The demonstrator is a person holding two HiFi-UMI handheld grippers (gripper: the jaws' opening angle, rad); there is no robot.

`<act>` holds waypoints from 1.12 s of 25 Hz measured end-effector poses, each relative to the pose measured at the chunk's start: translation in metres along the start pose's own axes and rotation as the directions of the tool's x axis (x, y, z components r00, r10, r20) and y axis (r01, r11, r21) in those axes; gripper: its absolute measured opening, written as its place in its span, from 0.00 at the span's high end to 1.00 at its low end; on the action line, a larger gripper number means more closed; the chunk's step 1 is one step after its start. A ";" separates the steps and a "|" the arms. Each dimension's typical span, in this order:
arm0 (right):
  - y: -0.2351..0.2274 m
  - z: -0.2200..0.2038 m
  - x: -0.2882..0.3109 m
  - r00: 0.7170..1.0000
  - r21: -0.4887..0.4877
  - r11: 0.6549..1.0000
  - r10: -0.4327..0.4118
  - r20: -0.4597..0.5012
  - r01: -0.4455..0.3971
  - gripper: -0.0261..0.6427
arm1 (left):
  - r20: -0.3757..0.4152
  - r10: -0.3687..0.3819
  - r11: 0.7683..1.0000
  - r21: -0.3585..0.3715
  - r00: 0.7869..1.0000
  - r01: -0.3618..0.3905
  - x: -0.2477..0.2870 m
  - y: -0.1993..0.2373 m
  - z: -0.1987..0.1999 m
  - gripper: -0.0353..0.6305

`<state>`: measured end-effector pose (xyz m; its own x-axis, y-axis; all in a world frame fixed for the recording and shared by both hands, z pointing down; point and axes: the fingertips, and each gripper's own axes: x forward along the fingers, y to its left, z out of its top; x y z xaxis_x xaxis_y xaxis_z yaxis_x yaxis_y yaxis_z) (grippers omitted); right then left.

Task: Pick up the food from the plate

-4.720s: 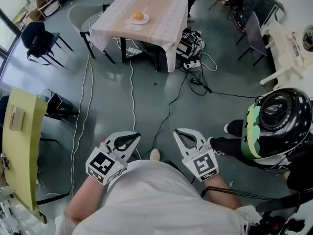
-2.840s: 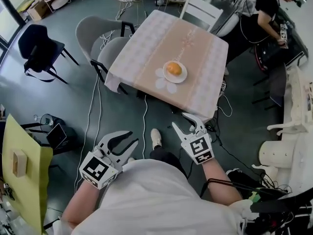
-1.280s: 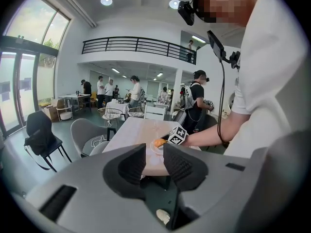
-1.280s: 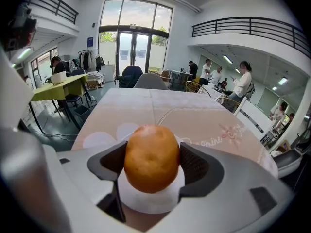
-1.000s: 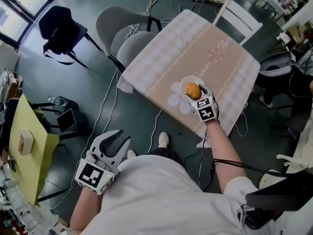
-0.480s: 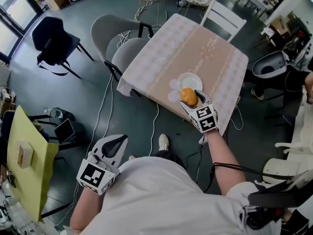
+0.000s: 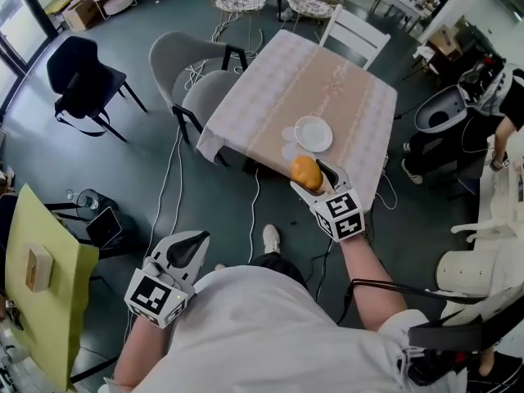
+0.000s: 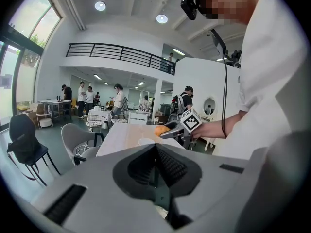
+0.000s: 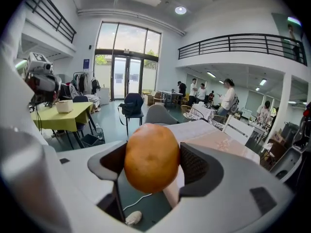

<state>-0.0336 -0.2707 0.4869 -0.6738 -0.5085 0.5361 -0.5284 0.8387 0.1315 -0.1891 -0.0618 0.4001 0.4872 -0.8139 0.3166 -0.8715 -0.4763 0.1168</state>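
Note:
My right gripper is shut on the food, an orange-brown bun, and holds it in the air off the near edge of the table. In the right gripper view the bun fills the space between both jaws. The white plate lies bare on the table, beyond the gripper. My left gripper hangs low at my left side above the floor, shut with nothing in it; in the left gripper view its jaws meet. That view also shows the bun in the right gripper.
Two grey chairs stand at the table's left side and a white chair at its far end. Cables run over the floor. A black chair is far left, a yellow-green table near left, a person at right.
The right gripper lifted the bun off the plate and drew it back over the table's near edge. The left gripper's jaws went from open to shut. The view moved with my head.

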 end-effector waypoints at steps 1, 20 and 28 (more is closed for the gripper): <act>0.009 0.004 -0.007 1.000 0.009 1.000 0.001 0.014 -0.001 0.44 | -0.002 -0.007 1.000 0.001 1.000 0.007 -0.005 -0.002 -0.003 0.94; 0.146 0.035 -0.093 0.993 -0.018 0.999 0.036 0.114 -0.034 0.44 | 0.012 -0.141 0.989 0.037 0.990 0.140 -0.064 -0.033 -0.033 0.94; 0.175 0.041 -0.099 0.989 -0.044 0.997 0.073 0.128 -0.068 0.44 | 0.008 -0.135 0.991 -0.017 0.991 0.135 -0.071 -0.035 -0.038 0.94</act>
<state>-0.0801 -0.0814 0.4224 -0.7709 -0.4665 0.4336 -0.4583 0.8791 0.1310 -0.1953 0.0255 0.4094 0.6009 -0.7445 0.2908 -0.7984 -0.5762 0.1747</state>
